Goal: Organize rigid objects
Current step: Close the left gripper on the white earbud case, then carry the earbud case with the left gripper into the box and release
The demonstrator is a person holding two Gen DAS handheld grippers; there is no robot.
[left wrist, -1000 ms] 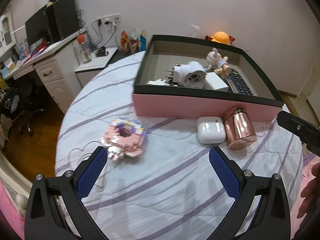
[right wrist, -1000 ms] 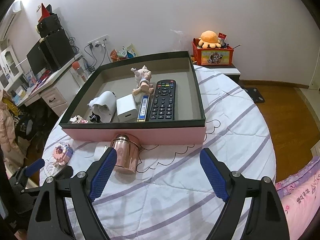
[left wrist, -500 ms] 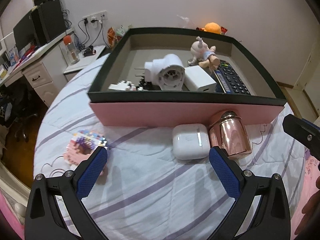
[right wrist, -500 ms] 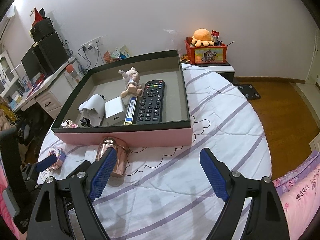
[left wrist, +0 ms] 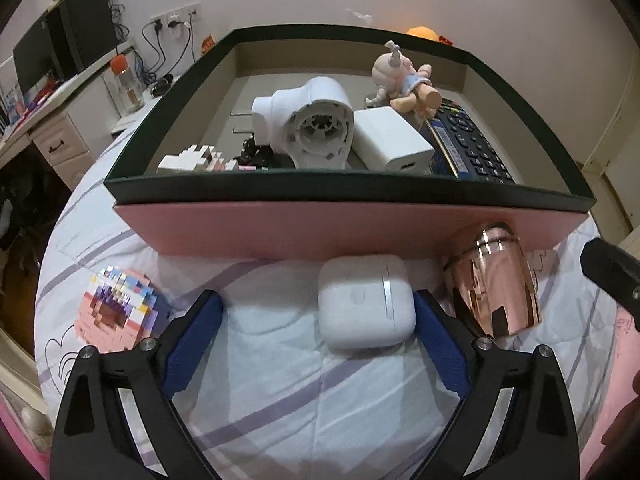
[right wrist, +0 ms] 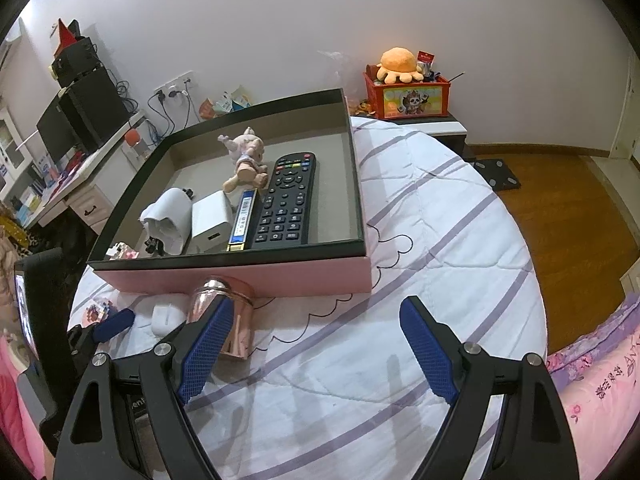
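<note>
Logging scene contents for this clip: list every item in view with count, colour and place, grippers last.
box: 1, pink wall, dark rim, on bed
earbud case: 1, white, before box, between left fingers
metal canister: 1, rose-gold, right of case
brick model: 1, pink, bed, left
remote: 1, black, in box
charger: 1, white, in box
doll: 1, pink, in box
plug adapter: 1, white, in box
left gripper: open
right gripper: open
</note>
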